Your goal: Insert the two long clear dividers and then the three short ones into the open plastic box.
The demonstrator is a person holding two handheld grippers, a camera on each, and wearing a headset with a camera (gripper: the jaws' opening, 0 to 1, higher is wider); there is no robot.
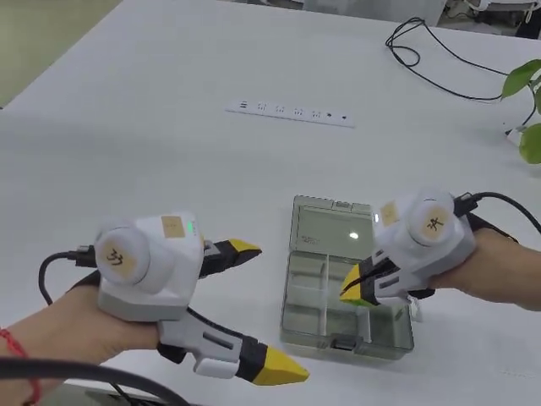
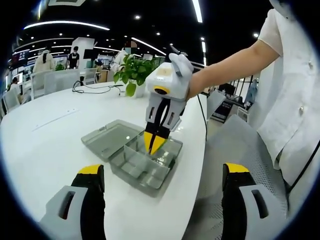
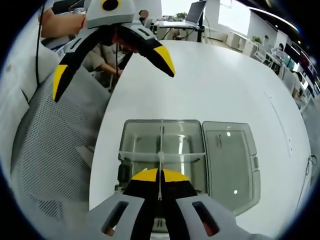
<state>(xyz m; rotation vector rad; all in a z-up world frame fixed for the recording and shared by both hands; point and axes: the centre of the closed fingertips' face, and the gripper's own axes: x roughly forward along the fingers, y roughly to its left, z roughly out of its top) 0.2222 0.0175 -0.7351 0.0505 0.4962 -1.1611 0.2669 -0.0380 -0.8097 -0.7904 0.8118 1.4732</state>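
1. Divider (image 3: 161,145): pinched edge-on in the clenched right gripper (image 3: 160,174), its long axis running straight out from the jaws, parallel to the lid hinge.
2. The open box (image 1: 289,313) lies directly beneath it.
3. The left gripper (image 1: 277,309) is spread and empty, just left of the box.

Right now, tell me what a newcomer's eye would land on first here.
The right gripper, jaws pinched shut on a thin clear divider, pokes down into the open plastic box near the front edge of the white table. Left of the box, the left gripper hovers with its yellow-tipped jaws spread wide, holding nothing.
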